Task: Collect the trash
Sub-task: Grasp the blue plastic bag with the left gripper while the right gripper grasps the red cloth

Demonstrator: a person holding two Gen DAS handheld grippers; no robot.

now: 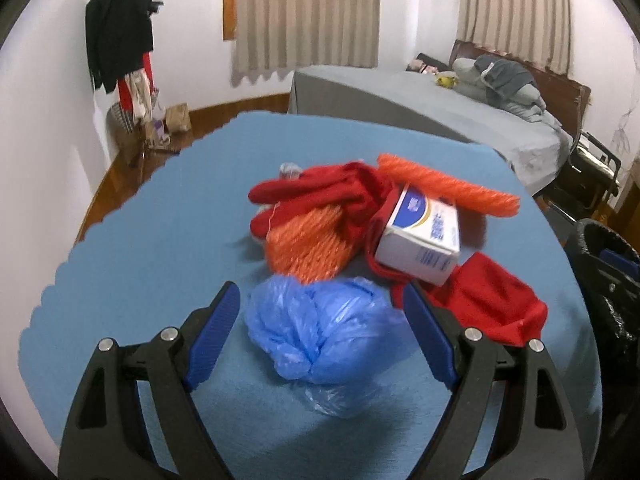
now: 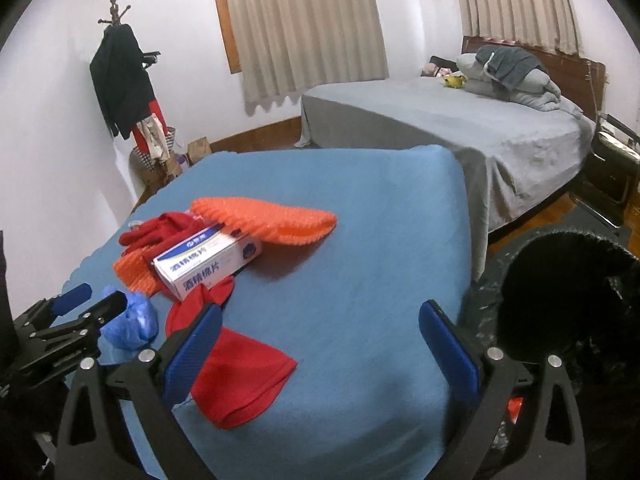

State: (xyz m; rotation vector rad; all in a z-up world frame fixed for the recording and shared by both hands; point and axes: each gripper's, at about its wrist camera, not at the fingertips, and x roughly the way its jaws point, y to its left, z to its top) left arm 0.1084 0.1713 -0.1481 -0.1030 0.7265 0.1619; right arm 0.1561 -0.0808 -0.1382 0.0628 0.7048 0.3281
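Observation:
A crumpled blue plastic bag (image 1: 320, 332) lies on the blue table cover (image 1: 140, 264), between the fingers of my open left gripper (image 1: 320, 304), which straddles it. Behind it lie orange foam netting (image 1: 308, 244), red cloth (image 1: 328, 192) and a white and blue carton (image 1: 420, 240). In the right wrist view my right gripper (image 2: 320, 324) is open and empty above the table's near right part. The blue bag (image 2: 128, 324), the carton (image 2: 208, 264), the left gripper (image 2: 94, 300) and a red cloth (image 2: 236, 376) show at left.
A black-lined trash bin (image 2: 560, 300) stands off the table's right edge; it also shows in the left wrist view (image 1: 608, 280). A grey bed (image 2: 460, 132) is behind. A coat rack (image 2: 120, 80) stands at the far left wall.

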